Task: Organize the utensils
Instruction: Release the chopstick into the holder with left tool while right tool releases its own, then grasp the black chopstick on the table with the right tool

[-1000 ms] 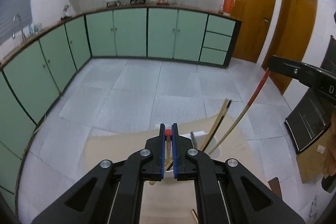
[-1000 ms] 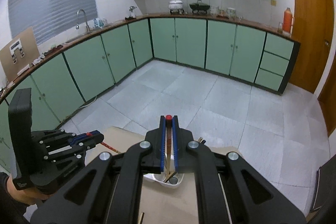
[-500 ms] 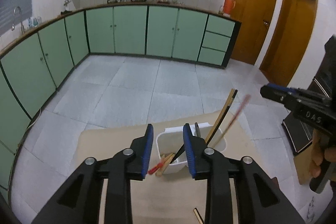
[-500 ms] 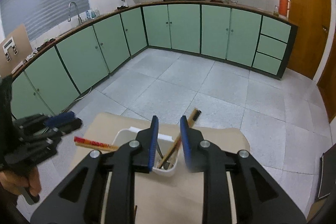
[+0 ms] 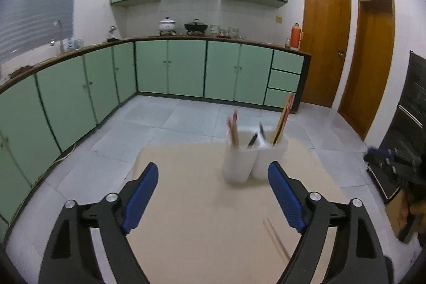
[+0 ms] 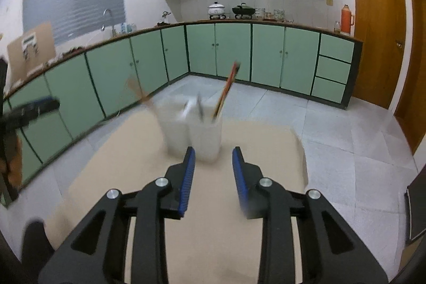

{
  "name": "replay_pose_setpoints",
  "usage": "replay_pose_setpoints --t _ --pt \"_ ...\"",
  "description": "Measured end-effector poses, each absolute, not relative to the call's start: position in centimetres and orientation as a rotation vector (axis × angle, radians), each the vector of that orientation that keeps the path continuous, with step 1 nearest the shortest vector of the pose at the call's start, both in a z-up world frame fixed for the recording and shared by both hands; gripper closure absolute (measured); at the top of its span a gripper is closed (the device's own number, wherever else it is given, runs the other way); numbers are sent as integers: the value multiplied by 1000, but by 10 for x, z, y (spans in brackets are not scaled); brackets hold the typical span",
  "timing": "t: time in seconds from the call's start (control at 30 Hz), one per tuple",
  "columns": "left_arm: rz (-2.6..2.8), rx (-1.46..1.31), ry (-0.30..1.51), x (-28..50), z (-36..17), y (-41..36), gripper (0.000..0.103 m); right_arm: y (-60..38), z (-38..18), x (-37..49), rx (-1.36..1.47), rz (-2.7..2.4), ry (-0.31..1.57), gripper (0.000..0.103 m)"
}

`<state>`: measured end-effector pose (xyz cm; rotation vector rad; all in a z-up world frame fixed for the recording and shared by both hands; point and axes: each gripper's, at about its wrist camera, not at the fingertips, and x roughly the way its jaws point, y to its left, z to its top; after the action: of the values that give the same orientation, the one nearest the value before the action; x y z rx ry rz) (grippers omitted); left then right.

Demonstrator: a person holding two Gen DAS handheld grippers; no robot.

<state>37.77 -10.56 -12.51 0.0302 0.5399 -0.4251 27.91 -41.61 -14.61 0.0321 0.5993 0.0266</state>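
- Left gripper (image 5: 213, 185) jaws opening wide, empty; right gripper (image 6: 213, 164) opening narrower, empty.
- White holder (image 5: 254, 160) with chopsticks (image 5: 283, 119) near table's (image 5: 186, 204) far edge; a bump could tip it.
- Loose chopsticks (image 5: 275, 238) near right edge may roll off.

I count one white holder (image 5: 255, 160) on one beige table (image 5: 202, 225), and it has two compartments side by side. In its left compartment stand two red-tipped chopsticks (image 5: 233, 128), as near as the blur lets me tell; in the right, two long ones (image 5: 284, 119) lean together. Between them are two dark utensils (image 5: 257, 136) — too smeared to name. Two more pale chopsticks (image 5: 275, 238) lie loose on the table. Of my own grippers there are two — my left gripper (image 5: 211, 184) and my right gripper (image 6: 213, 164) — each with two blue pads. On the far counter: two pots and one orange flask (image 5: 295, 37).
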Motion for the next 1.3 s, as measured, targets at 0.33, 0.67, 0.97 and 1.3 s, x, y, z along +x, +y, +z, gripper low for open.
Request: replay_pose_setpoints --t 0.33,0.67,0.97,1.3 --pt "-342 -24 534 268 -223 -68 19 -312 -299 162 -108 134 754 75" --pt "-308 -62 579 257 -239 -40 18 -294 -317 161 -140 129 779 75" --pt "-324 -69 588 254 -244 -46 18 -295 -319 168 -113 119 764 85" --pt "-354 -56 628 240 -270 -85 19 -342 -316 162 5 -21 740 97"
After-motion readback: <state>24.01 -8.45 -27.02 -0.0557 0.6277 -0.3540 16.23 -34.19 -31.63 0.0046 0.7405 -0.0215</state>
